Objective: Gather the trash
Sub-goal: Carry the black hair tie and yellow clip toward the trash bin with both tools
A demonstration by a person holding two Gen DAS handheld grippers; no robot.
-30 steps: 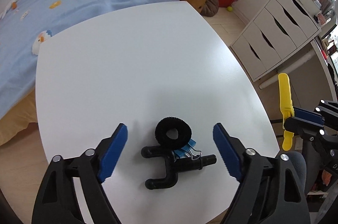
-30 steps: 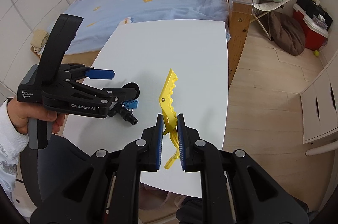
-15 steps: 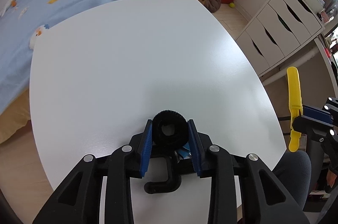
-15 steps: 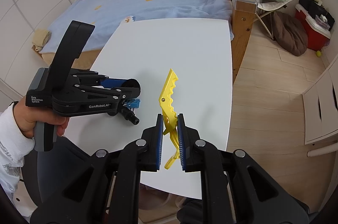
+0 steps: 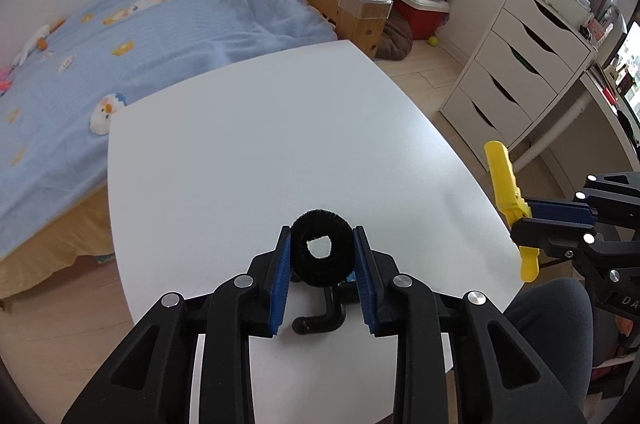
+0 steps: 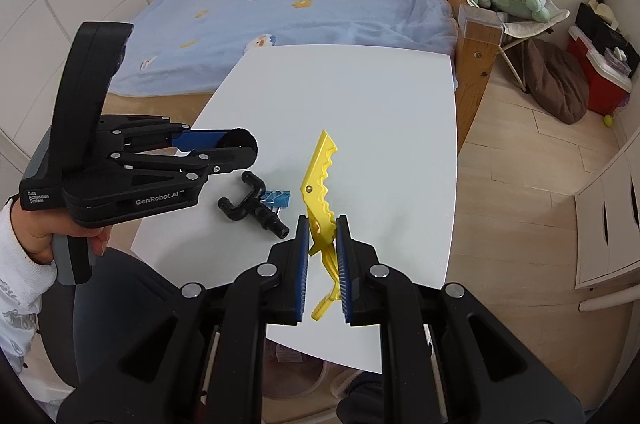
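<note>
My left gripper (image 5: 322, 256) has just closed on the black fuzzy ring (image 5: 322, 252), held above the white table (image 6: 360, 111); my right gripper (image 6: 322, 256) pinches the yellow clip (image 6: 320, 175)

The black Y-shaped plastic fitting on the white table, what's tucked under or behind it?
A small blue binder clip lies against the black Y-shaped plastic fitting, on the white table. The fitting partly covers it, so whether it lies under it cannot be told.
</note>
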